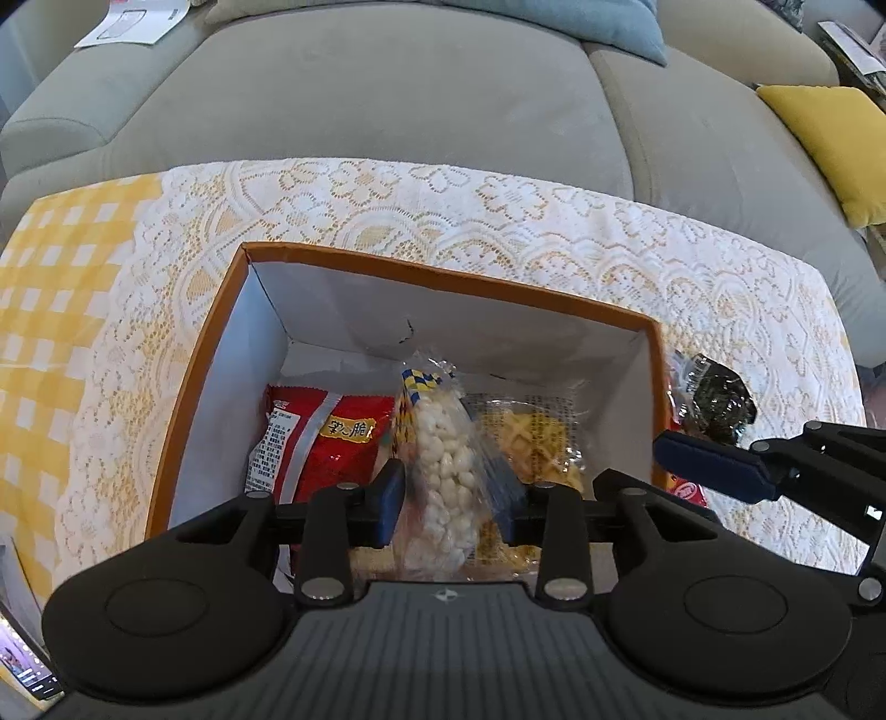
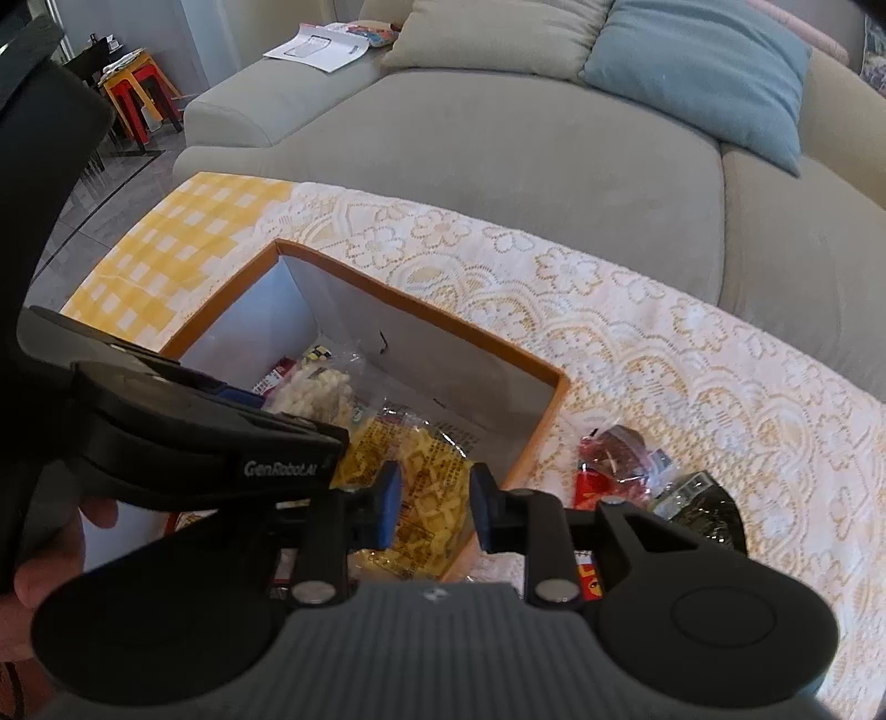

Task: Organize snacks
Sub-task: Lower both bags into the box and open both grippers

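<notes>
Nearest the left wrist camera, the left gripper (image 1: pixel 451 495) points steeply down into an open cardboard box (image 1: pixel 188 382) with an orange rim and white inner walls. Its blue pads (image 1: pixel 392 498) stand partly apart, with a clear bag of white puffed snacks (image 1: pixel 443 476) upright between them. The pads sit just beside the bag, and whether they press on it cannot be told.

Inside the box, a red snack packet (image 1: pixel 326 443) lies to the left of the white bag, and a clear bag of yellow lattice crisps (image 1: pixel 540 448) lies to its right.

In the right wrist view, the right gripper (image 2: pixel 434 507) hangs over the near right part of the box, above the yellow crisps. Its jaws are a little apart and nothing is held between them. The left gripper crosses the lower left of that view, and part of a person's hand (image 2: pixel 33 576) shows at the edge beneath it.

Outside the box, on its right, a small red-and-clear packet (image 2: pixel 620 459) and a dark green packet (image 2: pixel 703 512) lie on the counter (image 2: pixel 664 343), just beside each other. The counter wears a white lace cloth over a yellow checked one.

Beyond the counter stands a grey-green sofa (image 1: pixel 387 99) with a blue cushion (image 2: pixel 703 72), a yellow cushion (image 1: pixel 830 144) and a paper leaflet (image 2: pixel 318 47) on its arm.
</notes>
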Available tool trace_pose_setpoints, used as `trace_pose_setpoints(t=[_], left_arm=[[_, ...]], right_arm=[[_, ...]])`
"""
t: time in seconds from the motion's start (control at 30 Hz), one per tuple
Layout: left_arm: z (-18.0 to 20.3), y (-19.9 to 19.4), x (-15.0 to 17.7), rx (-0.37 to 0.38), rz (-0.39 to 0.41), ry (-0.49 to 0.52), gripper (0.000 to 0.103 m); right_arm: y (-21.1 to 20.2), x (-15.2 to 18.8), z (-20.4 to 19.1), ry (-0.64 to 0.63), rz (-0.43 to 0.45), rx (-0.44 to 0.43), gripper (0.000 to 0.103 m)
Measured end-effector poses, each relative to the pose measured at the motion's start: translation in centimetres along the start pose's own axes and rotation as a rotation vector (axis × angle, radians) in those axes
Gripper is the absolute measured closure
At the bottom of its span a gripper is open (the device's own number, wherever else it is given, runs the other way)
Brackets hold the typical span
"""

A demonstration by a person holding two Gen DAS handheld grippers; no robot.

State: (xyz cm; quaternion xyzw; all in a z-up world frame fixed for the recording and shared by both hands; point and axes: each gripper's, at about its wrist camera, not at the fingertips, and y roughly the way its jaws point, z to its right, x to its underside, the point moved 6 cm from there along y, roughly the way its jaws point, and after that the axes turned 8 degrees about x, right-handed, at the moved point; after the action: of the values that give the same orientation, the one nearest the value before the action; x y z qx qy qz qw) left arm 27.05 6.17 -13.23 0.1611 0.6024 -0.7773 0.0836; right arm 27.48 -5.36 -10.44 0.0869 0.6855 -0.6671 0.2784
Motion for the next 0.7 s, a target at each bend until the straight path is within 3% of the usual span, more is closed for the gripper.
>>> trace_pose_setpoints(t=[0.07,0.4,0.7], left_arm=[[0.3,-0.4,0.1,-0.006,0.001,0.005,0.056],[2.8,-3.5,1.0,-0.02,0.012,0.017,0.055],[7.1,-6.5,4.1,-0.006,0.104,0.088,0.055]], right_arm=[[-0.6,0.1,0.1,-0.003,0.008,0.012,0.073],[-4.5,1.5,1.5,0.015,0.051,0.028,0.072],[-8.9,5.5,3.9,0.093,0.134,0.045,0.072]])
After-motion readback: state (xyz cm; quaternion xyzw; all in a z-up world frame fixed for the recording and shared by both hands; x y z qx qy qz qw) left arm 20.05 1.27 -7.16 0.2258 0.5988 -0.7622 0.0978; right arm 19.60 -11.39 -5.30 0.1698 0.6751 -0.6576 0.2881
